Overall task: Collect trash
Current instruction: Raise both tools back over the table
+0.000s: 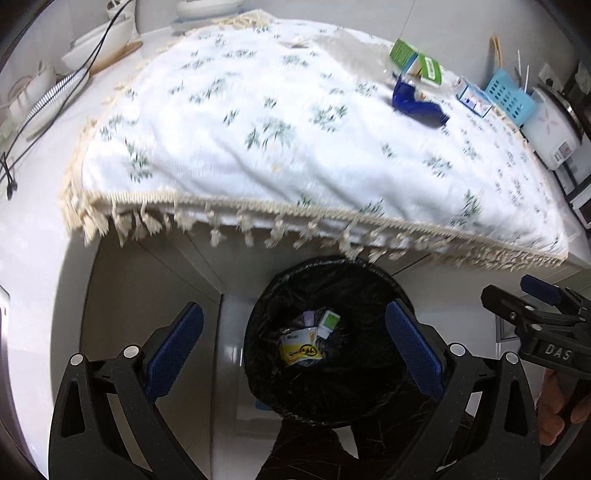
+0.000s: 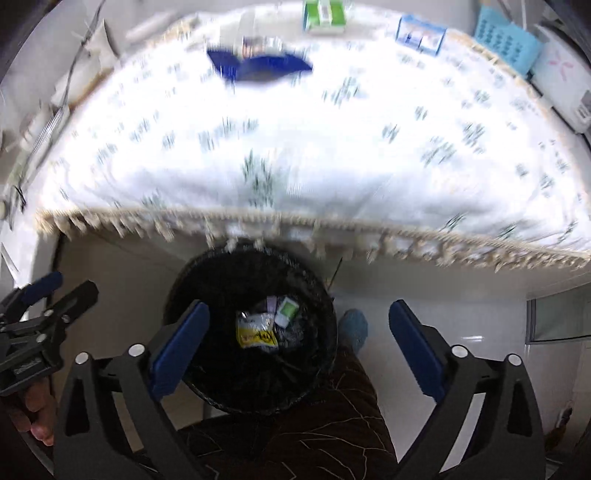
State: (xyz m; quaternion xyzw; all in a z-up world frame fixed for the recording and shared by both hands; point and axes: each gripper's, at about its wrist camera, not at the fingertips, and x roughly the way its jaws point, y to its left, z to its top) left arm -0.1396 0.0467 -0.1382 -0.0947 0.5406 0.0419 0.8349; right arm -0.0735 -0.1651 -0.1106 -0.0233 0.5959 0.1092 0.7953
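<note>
A black-lined trash bin (image 1: pixel 325 391) stands on the floor below the table edge; it also shows in the right wrist view (image 2: pixel 258 384). Inside lie a yellow wrapper (image 1: pixel 299 352) (image 2: pixel 256 334) and a small green-and-white box (image 1: pixel 328 321) (image 2: pixel 286 310). My left gripper (image 1: pixel 295 354) is open and empty above the bin. My right gripper (image 2: pixel 299 347) is open and empty above the bin's right side. On the floral tablecloth (image 1: pixel 258 147) lie a blue packet (image 1: pixel 413 103) (image 2: pixel 258 66), green boxes (image 1: pixel 417 61) (image 2: pixel 325 14) and a white-and-blue box (image 1: pixel 474 98) (image 2: pixel 421 35).
A light blue basket (image 1: pixel 511 96) (image 2: pixel 506 46) and a white appliance (image 1: pixel 554 125) stand at the table's far right. White bowls and cables (image 1: pixel 92 55) sit at the far left. The person's patterned trouser leg (image 2: pixel 332 424) and blue sock (image 2: pixel 354 326) are beside the bin.
</note>
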